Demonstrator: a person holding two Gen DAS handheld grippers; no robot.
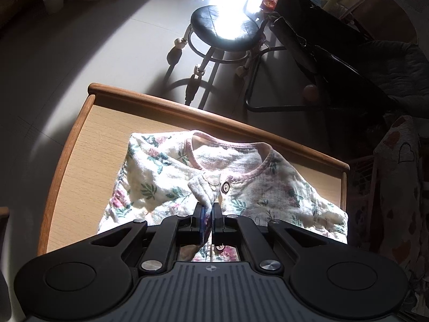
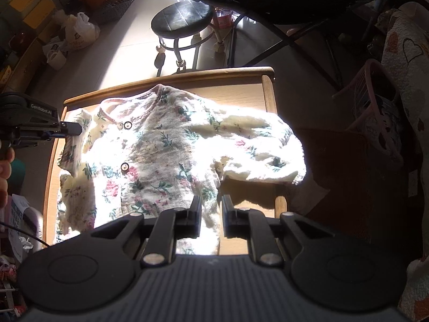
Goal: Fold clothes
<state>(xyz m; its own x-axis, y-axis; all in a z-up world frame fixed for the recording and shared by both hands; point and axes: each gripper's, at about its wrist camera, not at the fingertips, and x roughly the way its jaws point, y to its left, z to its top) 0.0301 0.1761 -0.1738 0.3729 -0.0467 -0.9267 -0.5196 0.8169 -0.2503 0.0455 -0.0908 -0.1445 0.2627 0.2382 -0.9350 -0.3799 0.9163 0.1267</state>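
The top (image 2: 150, 150) lies face up on the small table (image 2: 268, 91), collar toward the far rim, buttons showing down the front. One sleeve (image 2: 257, 147) is spread out flat and hangs past the table's right edge, not yet folded in. On the other side the cloth is bunched and lifted: the left gripper (image 1: 208, 209) has its jaws pinched on the other cuff (image 1: 201, 187), held over the chest near the top button (image 1: 225, 187), so I judge that sleeve is partway through being folded inward. The right gripper (image 2: 211, 201) hovers over the lower hem with its jaws apart, gripping nothing.

So the folding looks barely begun. One sleeve is coming across, the spread one is untouched, and the body has no crease across it; the hem-to-collar fold is all ahead.

Beyond the table stands a black stool (image 2: 181, 20) on pale floor.
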